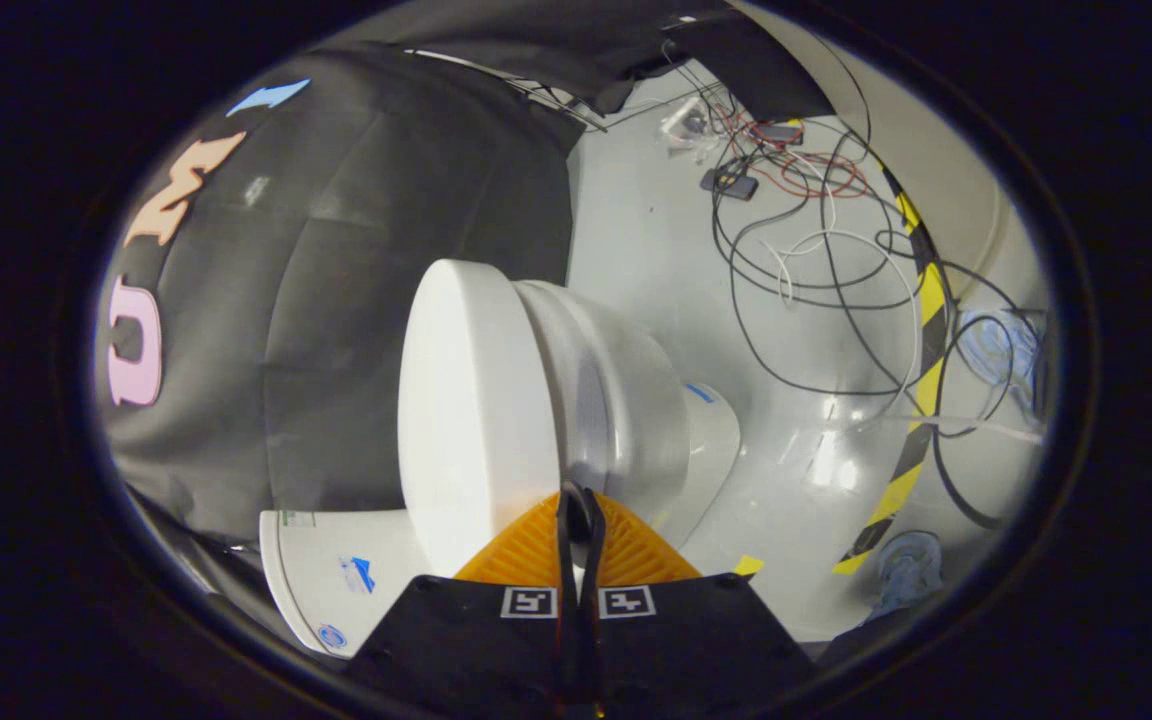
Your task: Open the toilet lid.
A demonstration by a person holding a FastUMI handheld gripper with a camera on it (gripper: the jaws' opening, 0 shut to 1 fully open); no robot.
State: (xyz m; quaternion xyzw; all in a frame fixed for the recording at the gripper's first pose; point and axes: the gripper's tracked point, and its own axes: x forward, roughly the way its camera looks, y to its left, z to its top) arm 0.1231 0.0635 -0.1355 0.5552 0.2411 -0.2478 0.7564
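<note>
Gripper view: claw (576, 500) seemingly pinches toilet lid (471, 400) edge.

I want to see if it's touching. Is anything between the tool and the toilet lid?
Gripper view: nothing lies between. The tool's nearly closed fingertips sit right at the toilet lid's edge.

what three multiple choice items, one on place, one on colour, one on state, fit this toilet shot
1. Where do the loose cables lie?
A. on the floor beyond the toilet
B. on the lid
C. between the fingers

2. What colours is the floor tape?
A. red and white
B. yellow and black
C. plain green

3. How do the gripper fingers stand?
A. wide apart
B. together, nothing between
C. clamped on a cable

Answers: 1 A, cables sprawl over the grey floor; 2 B, the stripes show; 3 B, the fingers meet just short of the toilet lid.
</note>
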